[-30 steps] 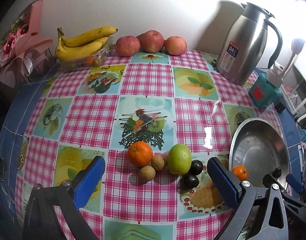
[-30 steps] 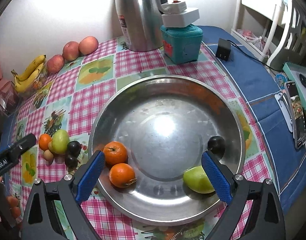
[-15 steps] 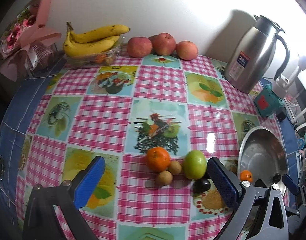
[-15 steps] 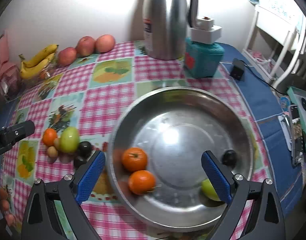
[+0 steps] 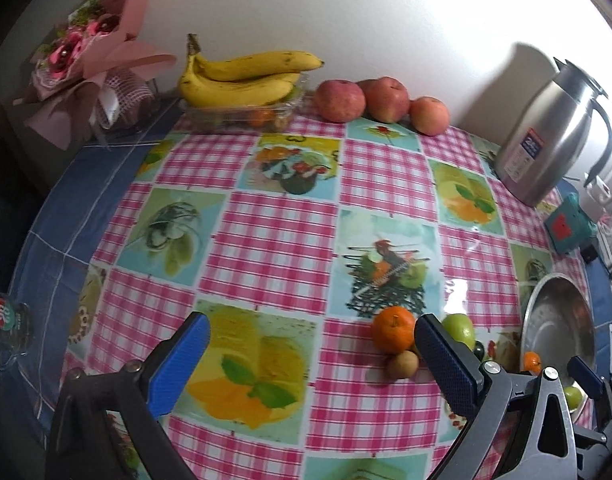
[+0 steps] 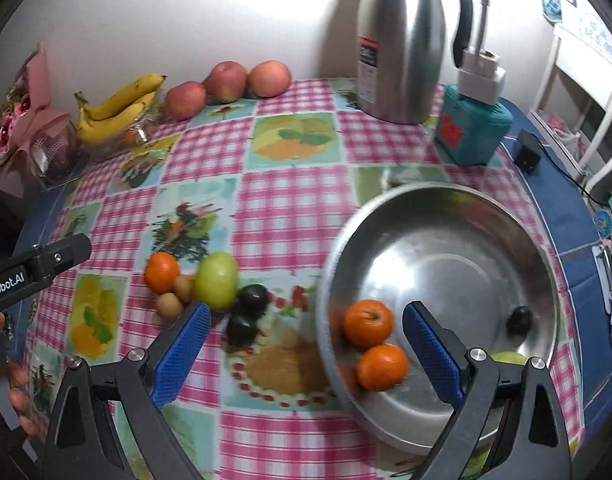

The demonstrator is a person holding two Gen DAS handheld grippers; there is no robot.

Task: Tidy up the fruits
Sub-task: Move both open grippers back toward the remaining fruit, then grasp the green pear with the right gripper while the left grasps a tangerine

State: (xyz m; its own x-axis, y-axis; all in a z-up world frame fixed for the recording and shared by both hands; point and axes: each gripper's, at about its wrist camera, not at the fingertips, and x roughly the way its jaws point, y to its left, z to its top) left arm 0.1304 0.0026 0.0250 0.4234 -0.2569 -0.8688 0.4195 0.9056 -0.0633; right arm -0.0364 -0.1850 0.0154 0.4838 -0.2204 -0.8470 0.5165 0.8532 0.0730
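A steel bowl [image 6: 446,248] holds two oranges [image 6: 368,322], a dark plum [image 6: 521,319] and a green fruit [image 6: 508,357]. Left of it on the cloth lie an orange [image 6: 161,272], a green fruit [image 6: 216,284], two small brown fruits [image 6: 169,304] and two dark plums [image 6: 251,299]. My right gripper [image 6: 302,356] is open and empty above the bowl's left rim. My left gripper [image 5: 310,364] is open and empty, hovering left of the loose orange [image 5: 393,328]; the bowl [image 5: 558,328] is at its far right.
Bananas [image 5: 246,76] on a clear box and three apples [image 5: 382,98] stand along the back wall. A steel thermos [image 6: 400,40] and a teal box [image 6: 472,128] stand behind the bowl. A wrapped bouquet [image 5: 86,60] is at the back left.
Both grippers have swung left. The loose fruit pile has moved toward the right in the left view, and the bowl has shifted right in the right view. Both stay open.
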